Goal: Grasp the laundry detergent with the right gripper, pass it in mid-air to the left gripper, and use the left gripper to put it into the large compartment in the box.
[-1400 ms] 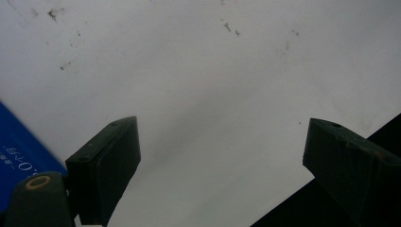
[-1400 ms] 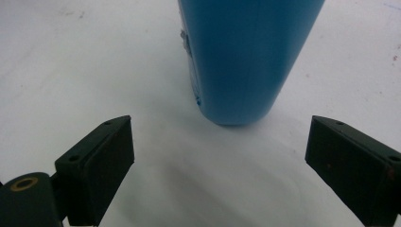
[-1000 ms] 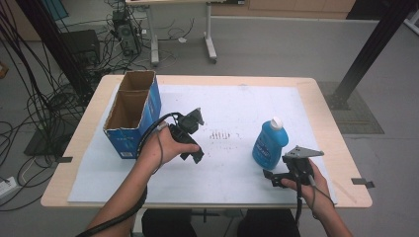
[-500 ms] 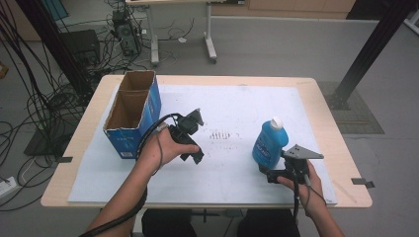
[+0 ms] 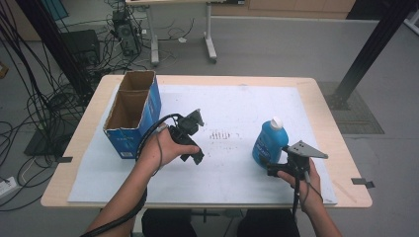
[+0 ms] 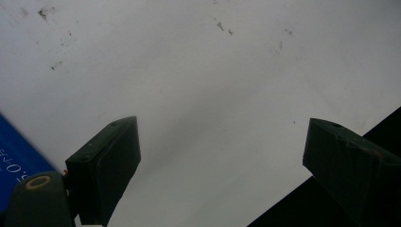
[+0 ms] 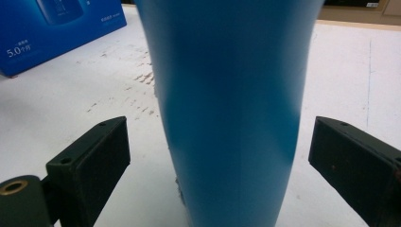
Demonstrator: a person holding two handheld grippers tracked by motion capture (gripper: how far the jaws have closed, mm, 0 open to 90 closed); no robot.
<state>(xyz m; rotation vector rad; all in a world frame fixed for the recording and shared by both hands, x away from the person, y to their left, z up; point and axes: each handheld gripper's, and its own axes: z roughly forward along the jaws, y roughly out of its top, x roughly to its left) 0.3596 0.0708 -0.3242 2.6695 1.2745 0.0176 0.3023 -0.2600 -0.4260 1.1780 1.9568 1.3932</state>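
Moved: the right gripper (image 5: 269, 165) has come forward from the near edge of the tabletop (image 5: 326, 96) since the earlier frames, closing on the bottle (image 5: 269, 142); the left gripper (image 5: 190, 138) and the box (image 5: 129, 116) have stayed put.
Right fingers: released and spread wide, one finger (image 7: 90, 161) on each side of the bottle (image 7: 231, 109), neither touching it in the right gripper view. This placement looks like the set-up for a grasp low on the body.
Left fingers: released, holding nothing; the left gripper view has a finger (image 6: 106, 163) over bare white mat (image 6: 203, 94) with a sliver of blue box at its edge. It hangs near the box, left of the middle of the tabletop, probably parked while the other hand works.
Bottle place: upright on the mat (image 5: 237, 106), toward the right edge and nearer the near edge, well apart from the box.
Bottle look: translucent blue plastic, smooth, narrowing toward the base, topped by a white cap (image 5: 276, 122). The curved, slick wall may slip unless the fingers close squarely across it.
Box: blue card, open at the top, two compartments, near the left edge.
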